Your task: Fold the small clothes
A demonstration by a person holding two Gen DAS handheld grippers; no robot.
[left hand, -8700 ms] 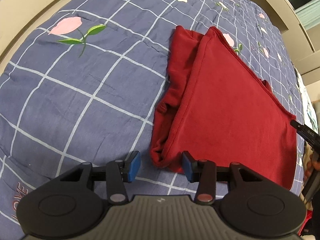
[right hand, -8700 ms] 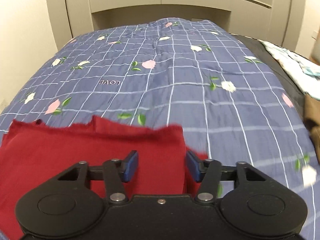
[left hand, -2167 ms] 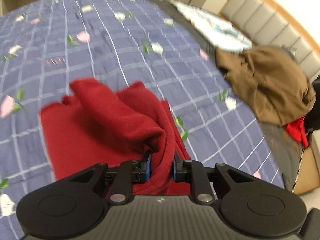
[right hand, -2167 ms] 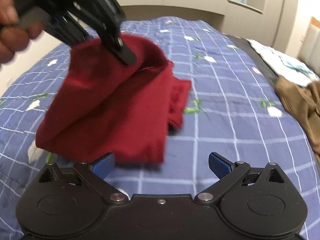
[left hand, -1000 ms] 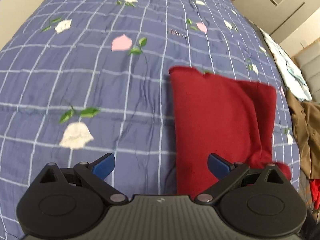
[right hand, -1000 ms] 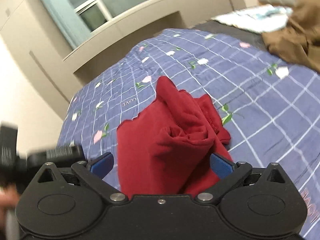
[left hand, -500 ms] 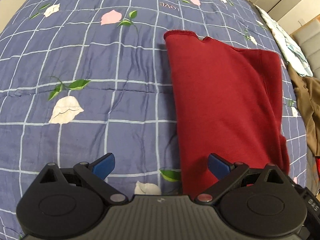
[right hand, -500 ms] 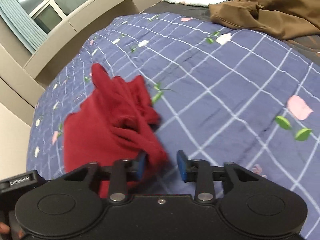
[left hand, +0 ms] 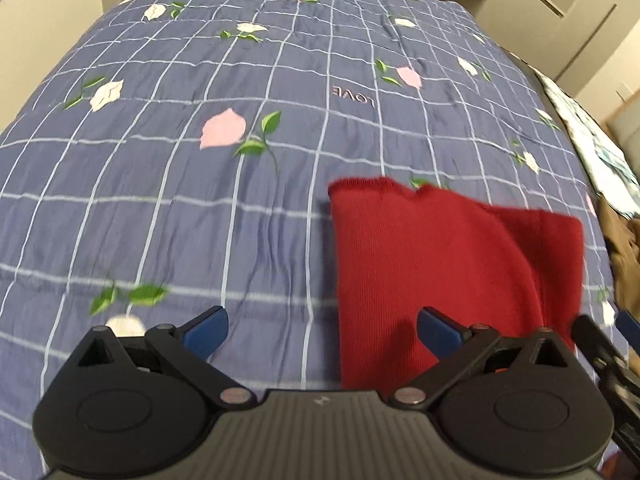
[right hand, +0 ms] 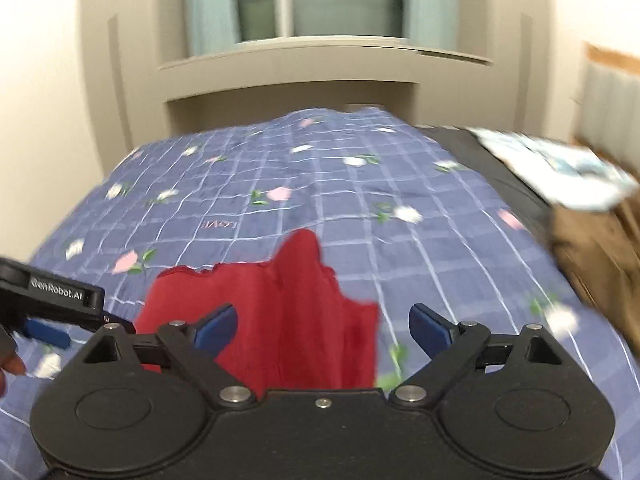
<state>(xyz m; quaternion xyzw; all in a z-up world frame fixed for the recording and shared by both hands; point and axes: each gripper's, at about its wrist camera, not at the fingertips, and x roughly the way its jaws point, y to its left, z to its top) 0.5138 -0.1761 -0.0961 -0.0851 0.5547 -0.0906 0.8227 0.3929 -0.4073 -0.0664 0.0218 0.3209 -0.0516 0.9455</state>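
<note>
Now the red garment (left hand: 436, 264) lies folded on the bedspread (left hand: 200, 200) at 4 o'clock. Left gripper (left hand: 322, 330) spread, empty. Right gripper (right hand: 323, 328) opening, gripping nothing. Judgement: square stray far edges before the next fold.

Home bedroom: quilted bed (left hand: 280, 80), curtained window (right hand: 320, 0)

The red garment's (right hand: 288, 312) near edge is hidden behind the right gripper's (right hand: 322, 330) body. Right of it, a brown garment (right hand: 596, 252) is blurred and cut off.
</note>
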